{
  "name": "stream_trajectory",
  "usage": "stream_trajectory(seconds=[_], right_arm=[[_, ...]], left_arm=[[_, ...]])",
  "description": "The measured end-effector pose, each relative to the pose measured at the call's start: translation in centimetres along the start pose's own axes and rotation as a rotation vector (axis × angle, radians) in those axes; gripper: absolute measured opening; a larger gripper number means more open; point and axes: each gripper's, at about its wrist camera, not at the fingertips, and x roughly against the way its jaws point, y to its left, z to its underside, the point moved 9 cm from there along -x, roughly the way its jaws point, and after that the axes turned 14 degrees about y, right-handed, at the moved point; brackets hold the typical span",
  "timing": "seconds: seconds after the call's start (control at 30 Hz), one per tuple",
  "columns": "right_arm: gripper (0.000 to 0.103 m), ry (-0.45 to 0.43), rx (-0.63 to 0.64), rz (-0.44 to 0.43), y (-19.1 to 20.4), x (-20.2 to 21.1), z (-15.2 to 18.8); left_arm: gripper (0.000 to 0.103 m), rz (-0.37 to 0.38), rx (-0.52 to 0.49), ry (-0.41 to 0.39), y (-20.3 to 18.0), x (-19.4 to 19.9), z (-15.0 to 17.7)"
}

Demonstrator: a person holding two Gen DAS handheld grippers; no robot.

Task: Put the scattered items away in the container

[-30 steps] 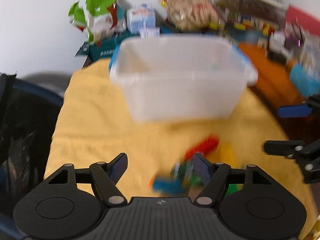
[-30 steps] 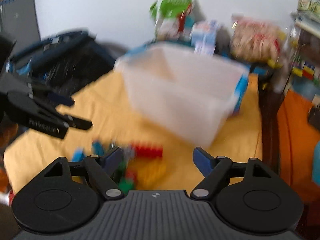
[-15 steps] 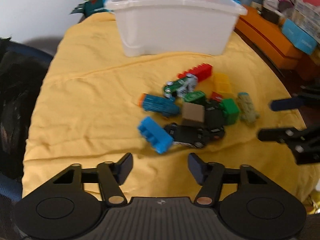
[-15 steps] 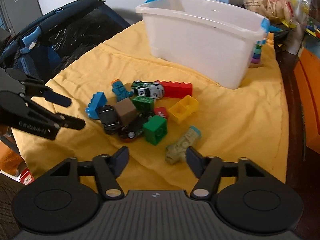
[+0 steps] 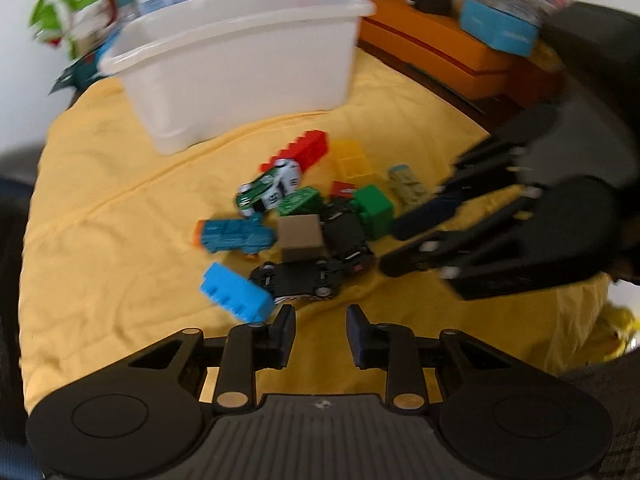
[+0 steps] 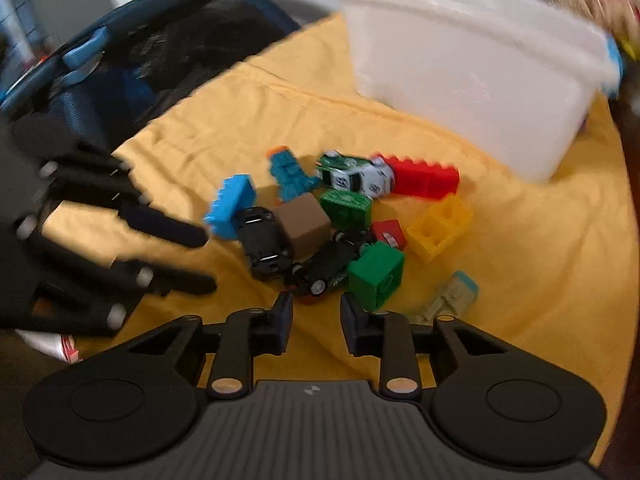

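A white plastic container (image 5: 240,60) stands at the back of the yellow cloth (image 5: 120,240). In front of it lies a pile of toys: a red brick (image 5: 304,150), a yellow brick (image 5: 354,158), a green cube (image 5: 374,210), a brown cube (image 5: 300,236), a blue brick (image 5: 236,298) and several toy cars. My left gripper (image 5: 320,316) hovers just short of a black car (image 5: 298,276), jaws closing with nothing between them. My right gripper (image 6: 316,304) sits close to the green cube (image 6: 376,276) and a dark car (image 6: 320,268), also closing on nothing.
Orange boxes (image 5: 440,48) and cluttered packages line the far right edge. A dark blue mesh bag (image 6: 160,52) lies off the cloth's left side. An olive toy figure (image 6: 448,300) lies apart at the pile's right. Each gripper shows in the other's view, flanking the pile.
Both grippers dropped and moved in toward the pile from either side. Their jaws narrowed from wide to a small gap. The toys have not moved.
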Motion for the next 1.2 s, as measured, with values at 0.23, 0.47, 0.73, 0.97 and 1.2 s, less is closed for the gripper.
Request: stream_trajectory(seconds=[0.23,0.47,0.73,0.97,1.2], right_arm=[[0.033,0.012,-0.291,-0.149,-1.3,-2.3,-1.5],[0.020,-0.018,-0.269,-0.078,-2.3,-1.3,-1.1],[0.017,0.057,0.060,0.069,-2.2,1.9,1.5],[0.016,0.106,0.220,0.233,-2.2,2.4,2.5],[0.028,0.039,0.009,0.118,-3.1,2.4,1.8]], left_arm=[[0.033,-0.158,-0.261,-0.009,-0.9,-1.2,-0.9],[0.035,-0.245,-0.429,-0.015,-0.9,-2.3,-2.3],[0.035,-0.223,-0.673,0.052,-0.7,-2.5,-1.7],[0.042,-0.267,-0.743,0.099,0.2,-3.2,-1.1],[0.037,-0.218,-0.827,0.070,-0.6,-3.6,-1.3]])
